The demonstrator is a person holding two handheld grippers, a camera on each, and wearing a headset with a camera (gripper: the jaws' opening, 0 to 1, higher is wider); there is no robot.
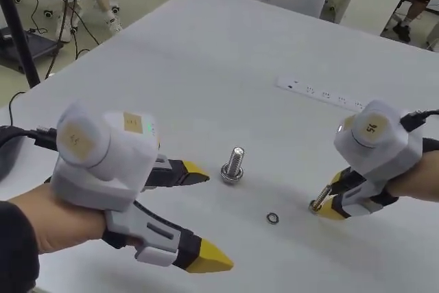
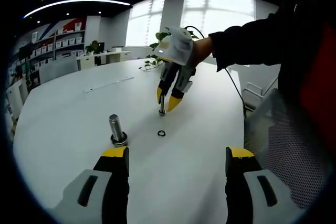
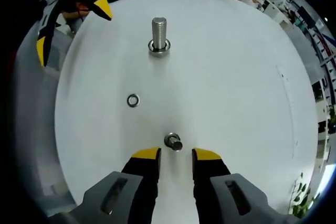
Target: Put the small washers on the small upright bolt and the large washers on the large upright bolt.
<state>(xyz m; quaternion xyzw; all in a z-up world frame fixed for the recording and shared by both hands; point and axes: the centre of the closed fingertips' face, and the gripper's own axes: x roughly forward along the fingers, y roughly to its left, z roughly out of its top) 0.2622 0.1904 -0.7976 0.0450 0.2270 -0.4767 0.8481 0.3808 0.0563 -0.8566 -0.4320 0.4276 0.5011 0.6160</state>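
The white table [image 1: 206,66] took up most of the head view, and a white power strip [image 1: 322,94] was seen lying on it in the upper right. The left gripper [image 1: 206,216] was held at the lower left of that view with its jaws spread wide and nothing between them; in its own view the same wide gap was seen [image 2: 177,156]. The right gripper [image 1: 329,205] was held at the right edge, tips down at the table. In its own view [image 3: 176,156] the jaws were seen narrowly apart, not clamped on anything. The large upright bolt [image 1: 234,165] was found near the middle of the head view, standing on its broad base. The small upright bolt [image 3: 172,141] was seen just ahead of the right gripper's tips; contact could not be told. One small washer [image 1: 272,218] was seen lying flat on the table between the two bolts, apart from both.
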